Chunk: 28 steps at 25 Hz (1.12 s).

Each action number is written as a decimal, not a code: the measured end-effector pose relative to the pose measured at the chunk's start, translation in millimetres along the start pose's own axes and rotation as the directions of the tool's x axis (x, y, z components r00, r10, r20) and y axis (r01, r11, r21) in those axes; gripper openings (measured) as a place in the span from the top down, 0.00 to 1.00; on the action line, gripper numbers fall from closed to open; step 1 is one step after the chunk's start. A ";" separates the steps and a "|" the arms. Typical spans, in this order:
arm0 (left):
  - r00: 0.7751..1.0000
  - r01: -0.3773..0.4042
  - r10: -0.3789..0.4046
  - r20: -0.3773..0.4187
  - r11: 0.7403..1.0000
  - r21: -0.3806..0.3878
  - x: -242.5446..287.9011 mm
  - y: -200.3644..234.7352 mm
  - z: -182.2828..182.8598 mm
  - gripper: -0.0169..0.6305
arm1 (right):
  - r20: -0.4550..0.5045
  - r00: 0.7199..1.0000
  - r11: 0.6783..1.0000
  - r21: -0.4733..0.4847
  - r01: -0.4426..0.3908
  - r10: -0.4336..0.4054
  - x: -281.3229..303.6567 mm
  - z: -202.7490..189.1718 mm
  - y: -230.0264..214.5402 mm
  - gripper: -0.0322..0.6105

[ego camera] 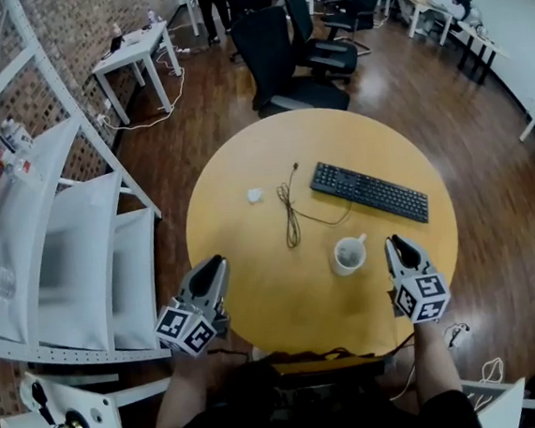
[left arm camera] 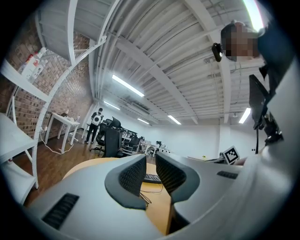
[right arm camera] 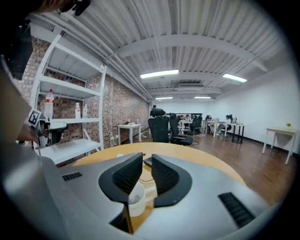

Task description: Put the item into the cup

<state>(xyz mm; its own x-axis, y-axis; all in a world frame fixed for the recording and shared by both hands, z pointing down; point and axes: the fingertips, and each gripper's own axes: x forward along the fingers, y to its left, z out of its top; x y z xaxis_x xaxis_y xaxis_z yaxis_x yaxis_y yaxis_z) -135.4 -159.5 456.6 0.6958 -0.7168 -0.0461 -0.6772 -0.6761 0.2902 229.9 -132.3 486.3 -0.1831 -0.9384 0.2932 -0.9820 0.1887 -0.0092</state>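
A white cup (ego camera: pixel 349 255) stands on the round yellow table (ego camera: pixel 257 303), near its front right. Something pale shows inside it, too small to tell. A small white crumpled item (ego camera: pixel 254 195) lies further back on the left of the table. My right gripper (ego camera: pixel 395 243) hovers just right of the cup, jaws apart with nothing between them. In the right gripper view the cup (right arm camera: pixel 135 202) sits low, just under and left of the right gripper (right arm camera: pixel 146 161). My left gripper (ego camera: pixel 218 263) hangs over the table's front left edge, open and empty; the left gripper (left arm camera: pixel 150 161) points across the table.
A black keyboard (ego camera: pixel 369 192) lies at the back right of the table, and a thin cable (ego camera: pixel 289 216) runs down the middle. White shelving (ego camera: pixel 64 256) stands close on the left. Black office chairs (ego camera: pixel 281 56) are behind the table.
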 end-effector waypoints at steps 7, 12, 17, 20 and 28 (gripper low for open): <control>0.996 0.087 -0.086 -0.023 0.996 0.029 34.9 -20.1 4.3 0.89 | 0.112 0.975 0.975 0.133 0.177 -0.192 -74.9 5.2 -41.8 0.90; 0.989 0.141 -0.139 -0.045 0.989 0.038 53.0 -33.7 1.9 0.89 | 0.130 0.952 0.946 0.215 0.245 -0.276 -106.2 -11.7 -57.5 0.94; 0.988 0.148 -0.145 -0.049 0.988 0.040 56.0 -39.8 0.2 0.89 | 0.123 0.952 0.946 0.203 0.254 -0.282 -112.3 -21.6 -58.5 0.94; 0.989 0.137 -0.135 -0.054 0.990 0.044 52.1 -38.6 -0.9 0.89 | 0.127 0.956 0.951 0.196 0.238 -0.265 -109.3 -24.2 -54.8 0.94; 0.995 0.088 -0.085 -0.051 0.995 0.054 38.1 -23.3 4.3 0.89 | 0.094 0.969 0.964 0.161 0.212 -0.229 -91.4 -24.3 -46.5 0.94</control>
<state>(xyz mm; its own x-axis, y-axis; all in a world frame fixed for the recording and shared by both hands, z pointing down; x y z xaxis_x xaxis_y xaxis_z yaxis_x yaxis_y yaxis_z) -94.2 -171.9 444.0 0.7621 -0.6471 -0.0214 -0.6256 -0.7445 0.2332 293.5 -48.4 483.1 0.0430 -0.9796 0.1965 -0.9929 -0.0637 -0.1003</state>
